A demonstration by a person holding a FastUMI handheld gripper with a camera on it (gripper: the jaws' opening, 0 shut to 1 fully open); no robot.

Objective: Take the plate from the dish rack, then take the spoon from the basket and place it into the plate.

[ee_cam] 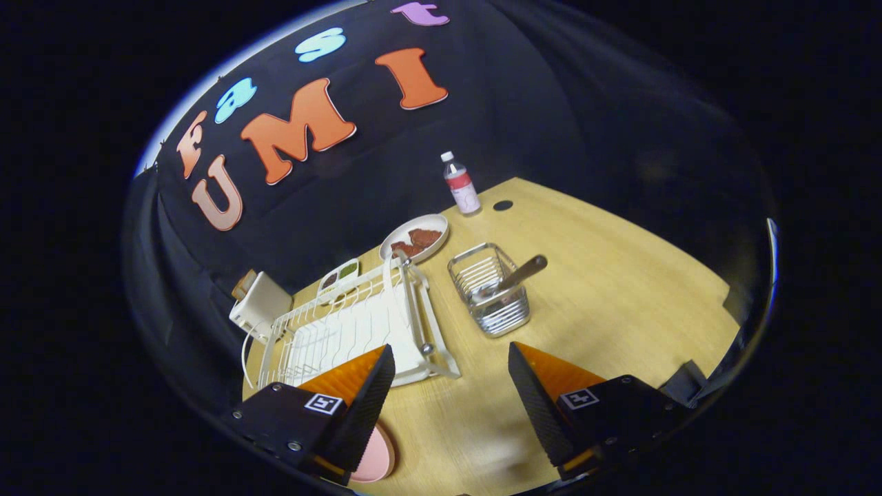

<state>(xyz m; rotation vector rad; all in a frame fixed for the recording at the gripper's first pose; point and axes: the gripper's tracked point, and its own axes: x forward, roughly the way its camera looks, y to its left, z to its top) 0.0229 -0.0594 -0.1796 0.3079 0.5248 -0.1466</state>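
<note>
With plate [375, 458] on desk [620, 303] at lower left, jaws wide and empty: approach basket [490, 293] from above, straddle spoon [513, 277] handle, close squarely.

- Table [620, 296]: light wood, with a dark round hole [503, 205] near its far edge.
- Bottle [460, 184]: clear plastic, white cap, pinkish label, upright at the far edge of the table, just beside the hole.
- Oval dish [415, 238]: white, holding reddish-brown pieces, lying near the bottle.
- Small tray [338, 275]: white, with dark and green fillings in separate compartments, beside the oval dish.
- White box [260, 306]: set at the table's edge, against the black cloth wall [551, 103].
- White cord [244, 358]: curving down from the box.
</note>
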